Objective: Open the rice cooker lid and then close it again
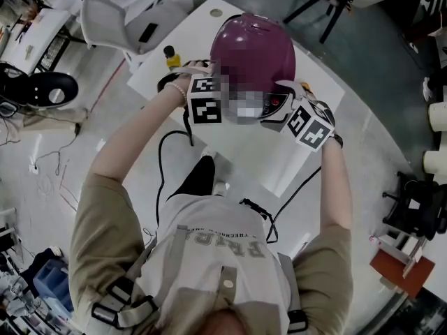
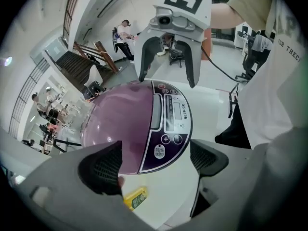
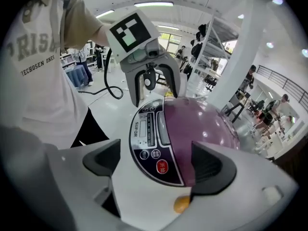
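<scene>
Rice cooker [image 1: 253, 47], purple, lid shut, stood on white table [image 1: 234, 152]. Left gripper [image 2: 154, 165]: jaws apart, holding nothing, aimed at control panel [image 2: 171, 124] from cooker's left. Right gripper [image 3: 156, 165]: jaws likewise apart and empty, aimed at same panel from the right.

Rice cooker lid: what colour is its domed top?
The rice cooker lid is glossy magenta-purple. The left gripper view shows it best.

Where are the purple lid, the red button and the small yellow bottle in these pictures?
purple lid [image 1: 251, 47]: head view, top of the dome.
red button [image 3: 162, 167]: right gripper view, middle of the button.
small yellow bottle [image 2: 134, 198]: left gripper view, on its label.
</scene>
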Demonstrator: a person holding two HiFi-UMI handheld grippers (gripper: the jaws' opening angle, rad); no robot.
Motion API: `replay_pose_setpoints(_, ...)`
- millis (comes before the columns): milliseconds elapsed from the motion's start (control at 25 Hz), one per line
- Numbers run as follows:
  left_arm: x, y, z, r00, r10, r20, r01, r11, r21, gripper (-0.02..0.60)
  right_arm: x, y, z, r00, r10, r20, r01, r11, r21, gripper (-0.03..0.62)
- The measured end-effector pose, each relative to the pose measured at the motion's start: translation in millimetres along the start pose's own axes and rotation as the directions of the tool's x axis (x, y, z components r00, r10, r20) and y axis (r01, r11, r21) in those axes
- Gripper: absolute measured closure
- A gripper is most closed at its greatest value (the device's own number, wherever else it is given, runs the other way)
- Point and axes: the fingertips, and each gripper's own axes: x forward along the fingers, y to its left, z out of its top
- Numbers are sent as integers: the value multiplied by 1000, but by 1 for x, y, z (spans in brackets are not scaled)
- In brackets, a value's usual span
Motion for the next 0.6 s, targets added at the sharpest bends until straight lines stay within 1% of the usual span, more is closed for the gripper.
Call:
replay_pose_setpoints(160,-16,4,13,994,60,91,-54,996,-68,127,-14,-6,12,992,-101,74,100,995,19,143)
replay_pose_setpoints(240,-24,9,19,982,113,150,-96,989,-116,127,-18,-7,21,981,-135,138,133,991,19,143)
replay_pose_setpoints(280,-28,12,23,972,142,186,-115,982,-150,127,-21,-6,26,974,-149,171,147,989,26,143)
replay_pose_setpoints(400,-44,19,29,934,227,275,-156,954,-257,127,-31,-5,40,944,-208,257,199,978,61,143)
replay_pose_setpoints(480,-56,22,33,900,294,320,-190,928,-320,129,-40,-5,48,912,-270,308,256,963,84,143)
replay_pose_setpoints(520,-62,23,34,881,330,340,-206,913,-351,129,-45,-5,52,888,-311,338,297,950,94,143)
replay_pose_setpoints(600,-75,25,37,837,402,372,-236,878,-417,138,-59,-7,62,821,-406,401,392,912,122,151)
